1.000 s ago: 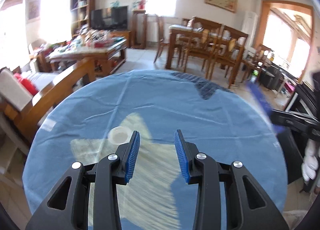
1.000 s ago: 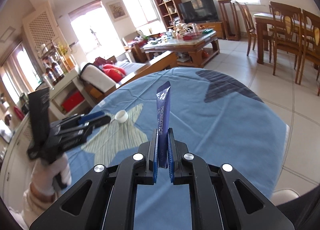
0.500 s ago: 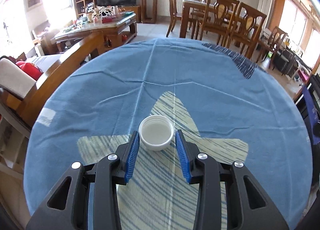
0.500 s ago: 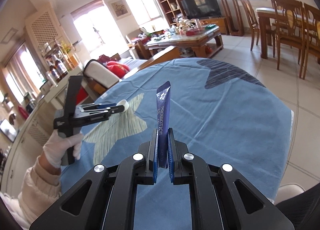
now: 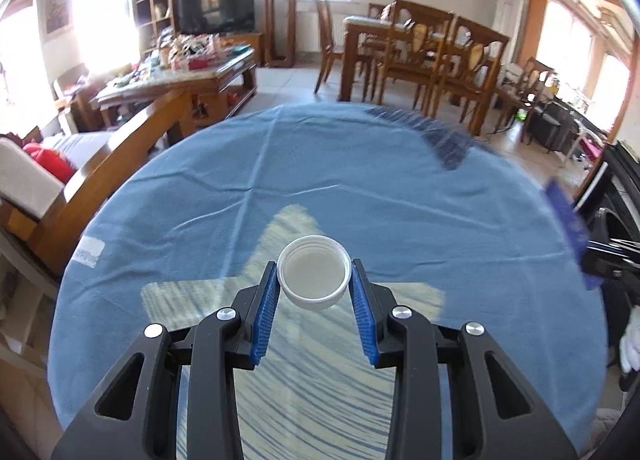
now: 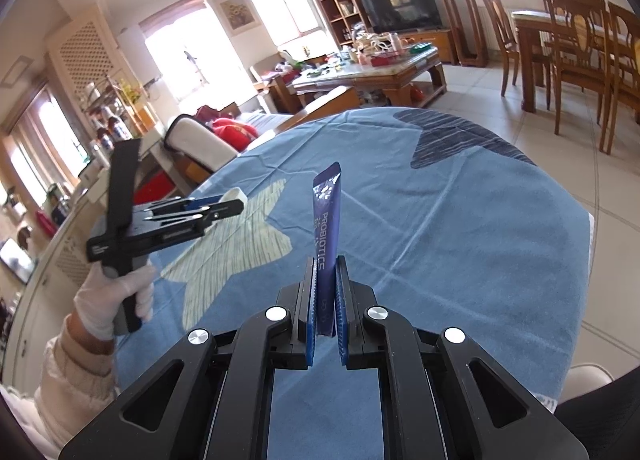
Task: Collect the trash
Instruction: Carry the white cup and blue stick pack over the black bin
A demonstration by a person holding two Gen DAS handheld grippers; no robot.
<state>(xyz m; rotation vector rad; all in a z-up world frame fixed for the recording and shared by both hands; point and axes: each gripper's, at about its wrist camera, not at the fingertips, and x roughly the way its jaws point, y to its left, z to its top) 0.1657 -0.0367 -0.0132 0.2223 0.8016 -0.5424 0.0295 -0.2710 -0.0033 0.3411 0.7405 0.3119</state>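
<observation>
My left gripper (image 5: 313,279) is shut on a white plastic cap (image 5: 313,277), open side up, held above the round table. In the right wrist view the left gripper (image 6: 230,202) shows at the left, held level by a gloved hand, with the cap (image 6: 234,194) at its tips. My right gripper (image 6: 325,272) is shut on a blue "PROBIOTICS" sachet (image 6: 327,220) that stands upright between the fingers. The sachet also shows, blurred, at the right edge of the left wrist view (image 5: 568,228).
The round table has a blue cloth with pale star patterns (image 5: 360,188). A wooden sofa arm (image 5: 112,164) stands close to its left edge. A cluttered coffee table (image 6: 372,68) and dining chairs (image 5: 432,56) stand farther back.
The left gripper came down around the white cap, closed on it and lifted it off the cloth. The right gripper kept holding the sachet almost still.
</observation>
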